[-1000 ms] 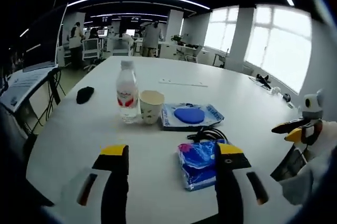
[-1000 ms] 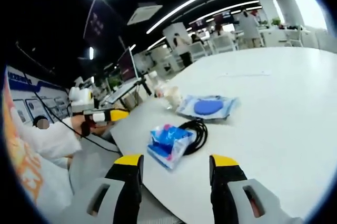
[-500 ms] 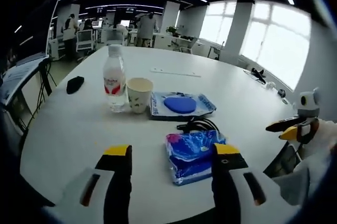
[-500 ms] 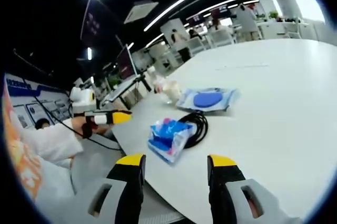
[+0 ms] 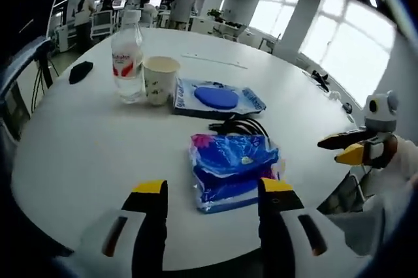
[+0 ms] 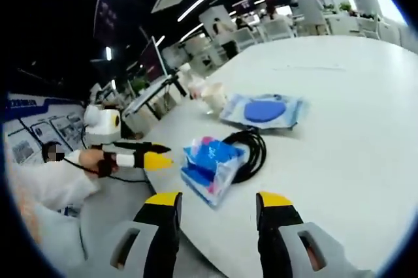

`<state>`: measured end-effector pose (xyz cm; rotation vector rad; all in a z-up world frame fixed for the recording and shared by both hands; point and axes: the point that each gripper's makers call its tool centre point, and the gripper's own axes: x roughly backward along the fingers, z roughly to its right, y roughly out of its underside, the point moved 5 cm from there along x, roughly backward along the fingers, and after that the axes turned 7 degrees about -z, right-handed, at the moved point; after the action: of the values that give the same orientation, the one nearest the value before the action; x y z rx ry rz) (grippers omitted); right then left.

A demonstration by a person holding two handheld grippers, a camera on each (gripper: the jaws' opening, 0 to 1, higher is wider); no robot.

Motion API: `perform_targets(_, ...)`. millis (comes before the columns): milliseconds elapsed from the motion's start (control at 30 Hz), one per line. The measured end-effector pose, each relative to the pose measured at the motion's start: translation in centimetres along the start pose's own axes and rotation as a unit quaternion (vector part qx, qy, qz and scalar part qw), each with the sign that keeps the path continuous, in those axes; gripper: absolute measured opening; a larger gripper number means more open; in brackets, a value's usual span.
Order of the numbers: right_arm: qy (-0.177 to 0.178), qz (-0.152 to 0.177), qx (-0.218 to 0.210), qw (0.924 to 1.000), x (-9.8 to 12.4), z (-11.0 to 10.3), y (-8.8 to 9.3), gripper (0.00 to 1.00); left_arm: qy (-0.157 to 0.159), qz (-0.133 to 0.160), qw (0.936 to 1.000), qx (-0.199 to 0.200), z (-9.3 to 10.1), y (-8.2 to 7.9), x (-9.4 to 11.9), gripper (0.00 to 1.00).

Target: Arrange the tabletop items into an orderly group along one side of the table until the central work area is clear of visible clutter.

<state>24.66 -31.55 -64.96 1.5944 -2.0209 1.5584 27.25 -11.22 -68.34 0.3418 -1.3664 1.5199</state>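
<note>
Ahead of the left claw the tabletop carries one blue packet, one black cable coil, and one flat pouch. Farther out stand one paper cup and one water bottle, with one small black object beyond them.

A large white table is seen. On it are laid a blue packet near, black cable behind, then a blue-disc pouch, cup, bottle and a black object far left.
</note>
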Motion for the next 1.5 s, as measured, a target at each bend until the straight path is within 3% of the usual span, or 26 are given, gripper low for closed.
perform_targets(167, 0.015, -0.019, 0.041, 0.9989, -3.0, -1.0, -0.5, 0.46, -0.001, -0.022, 0.9997, 0.013, 0.4, 1.2, -1.2, 0.50)
perform_targets(400, 0.027, -0.075, 0.048, 0.9957, -6.7, -1.0, 1.3, 0.47, -0.012, -0.039, 0.9990, 0.018, 0.1, 2.1, -2.2, 0.34)
perform_targets(500, 0.030, -0.096, 0.059, 0.9932, -7.5, -0.9, 2.0, 0.43, -0.014, -0.040, 0.9989, 0.017, 0.0, 2.0, -2.5, 0.24)
perform_targets(700, 0.045, -0.100, 0.052, 0.9927, -8.1, -0.1, 2.3, 0.37, -0.026, -0.049, 0.9979, 0.032, -0.2, 2.4, -2.9, 0.10)
perform_targets(800, 0.051, -0.094, 0.038, 0.9936, -7.7, 0.5, 2.4, 0.27, -0.026, -0.041, 0.9973, 0.055, -0.3, 2.4, -2.7, 0.00)
perform_targets(867, 0.050, -0.083, 0.019, 0.9951, -7.4, 0.7, 2.3, 0.12, -0.022, -0.036, 0.9975, 0.056, 0.1, 2.4, -2.6, 0.00)
perform_targets(900, 0.051, -0.080, 0.009, 0.9955, -7.3, 1.0, 2.3, 0.09, -0.022, -0.038, 0.9978, 0.050, 0.2, 2.4, -2.5, 0.00)
perform_targets(1000, 0.040, -0.068, -0.023, 0.9966, -6.9, 1.3, 2.5, 0.07, -0.013, -0.029, 0.9982, 0.050, 0.5, 2.2, -2.2, 0.00)
perform_targets(1267, 0.020, -0.032, -0.057, 0.9976, -5.3, 0.9, 1.9, 0.01, 0.000, 0.001, 0.9992, 0.040, 1.7, 0.8, -0.8, 0.00)
perform_targets(1400, 0.003, 0.002, -0.115, 0.9934, -4.1, 1.0, 1.2, 0.00, 0.011, 0.019, 0.9990, 0.038, 2.6, -0.3, 0.0, 0.00)
perform_targets(1500, 0.001, 0.009, -0.109, 0.9939, -3.0, 1.3, 0.8, 0.00, 0.022, 0.029, 0.9986, 0.038, 3.4, -0.9, 0.2, 0.00)
